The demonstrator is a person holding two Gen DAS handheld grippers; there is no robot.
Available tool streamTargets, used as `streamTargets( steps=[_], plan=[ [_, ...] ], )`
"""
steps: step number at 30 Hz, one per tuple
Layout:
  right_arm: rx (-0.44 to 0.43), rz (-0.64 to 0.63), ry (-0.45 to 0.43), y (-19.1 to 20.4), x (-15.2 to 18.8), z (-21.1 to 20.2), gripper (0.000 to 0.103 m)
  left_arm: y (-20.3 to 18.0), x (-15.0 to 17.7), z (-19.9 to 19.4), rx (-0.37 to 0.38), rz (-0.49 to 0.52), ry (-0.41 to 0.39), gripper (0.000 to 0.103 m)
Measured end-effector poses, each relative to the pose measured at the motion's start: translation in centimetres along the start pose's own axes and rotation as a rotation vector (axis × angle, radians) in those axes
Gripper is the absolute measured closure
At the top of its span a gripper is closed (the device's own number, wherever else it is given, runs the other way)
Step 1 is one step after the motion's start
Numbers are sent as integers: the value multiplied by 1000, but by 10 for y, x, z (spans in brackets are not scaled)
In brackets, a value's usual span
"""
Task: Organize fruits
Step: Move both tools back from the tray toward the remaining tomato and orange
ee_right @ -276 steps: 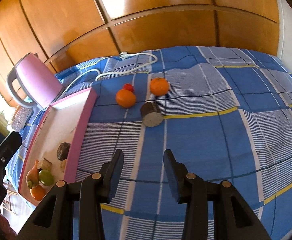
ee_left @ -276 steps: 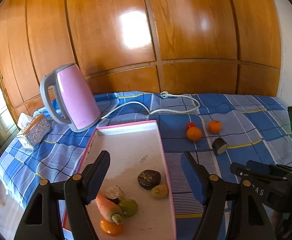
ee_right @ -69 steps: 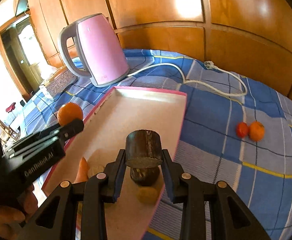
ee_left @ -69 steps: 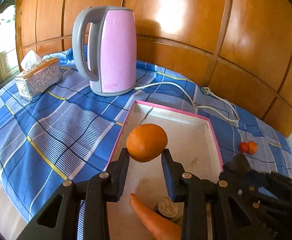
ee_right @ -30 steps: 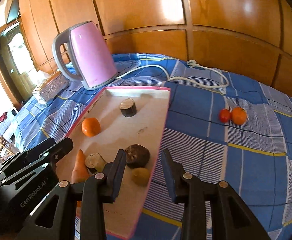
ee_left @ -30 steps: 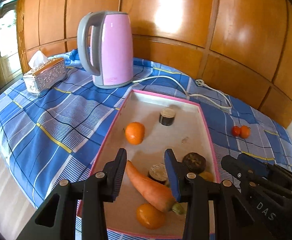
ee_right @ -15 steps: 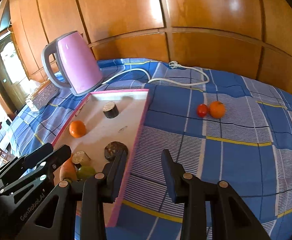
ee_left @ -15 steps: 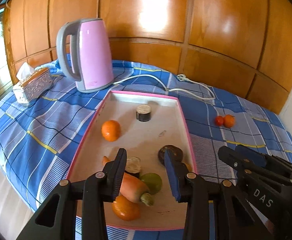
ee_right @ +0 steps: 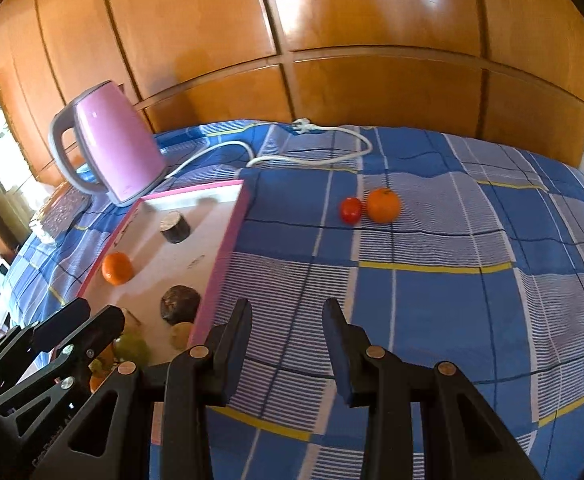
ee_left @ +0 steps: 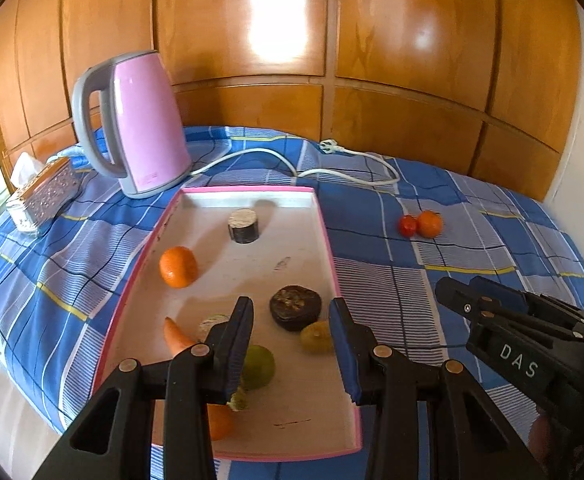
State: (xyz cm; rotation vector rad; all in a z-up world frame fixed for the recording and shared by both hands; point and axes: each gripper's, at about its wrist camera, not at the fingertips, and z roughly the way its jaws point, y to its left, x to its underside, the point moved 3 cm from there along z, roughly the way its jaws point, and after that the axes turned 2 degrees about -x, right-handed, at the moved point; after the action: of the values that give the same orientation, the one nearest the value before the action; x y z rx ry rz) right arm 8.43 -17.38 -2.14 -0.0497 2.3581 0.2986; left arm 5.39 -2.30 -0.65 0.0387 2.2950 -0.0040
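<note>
Covering the whole surface, the blue plaid cloth [ee_right: 432, 312] carries everything you work on. Next in size, the pink electric kettle [ee_left: 139, 124] stands beyond the far left corner of the pink-rimmed tray [ee_left: 328, 248], its white cord [ee_left: 332, 164] trailing across the cloth behind. The tray holds the sorted pieces: an orange [ee_left: 177, 266] by the left rim, a dark cut cylinder with a pale top [ee_left: 243, 225] near the far end, a dark brown round fruit [ee_left: 295, 307], a carrot [ee_left: 177, 339], a green fruit [ee_left: 257, 366], a small yellow-green fruit [ee_left: 316, 336] and another orange piece [ee_left: 219, 422] at the near end.

You hold both tools empty: the left gripper [ee_left: 290, 350] hangs over the near half of the tray with a clear gap between its jaws and nothing in them, and the right gripper [ee_right: 287, 346] likewise stands apart, parted and bare, over the cloth just right of the tray's rim.

Judged from this, you are between placements, with two pieces left outside. The tangerine [ee_right: 383, 205] and the small red tomato [ee_right: 350, 210] sit touching, well to the right of the tray. Your next move probably calls for reaching forward with the right gripper, opening wider around one without nudging its neighbour. Both look smooth, round and liable to roll.
</note>
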Motion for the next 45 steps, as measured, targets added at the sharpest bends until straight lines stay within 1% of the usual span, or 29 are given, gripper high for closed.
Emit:
streamTargets(
  steps=[9,24,38,45],
  plan=[
    [33,55,2,-27,-2,2,66,-20,-1,7,23,44,11,63],
    [76,94,22,-58,-5,18,66,-49,-9,32,64,90,44,63],
    [113,83,47,-84,-32,52,66,-65,-26,65,82,82,70,63],
    [99,99,53,-95,-54,73,66,-73,-37,85,87,71,86,63]
  ],
)
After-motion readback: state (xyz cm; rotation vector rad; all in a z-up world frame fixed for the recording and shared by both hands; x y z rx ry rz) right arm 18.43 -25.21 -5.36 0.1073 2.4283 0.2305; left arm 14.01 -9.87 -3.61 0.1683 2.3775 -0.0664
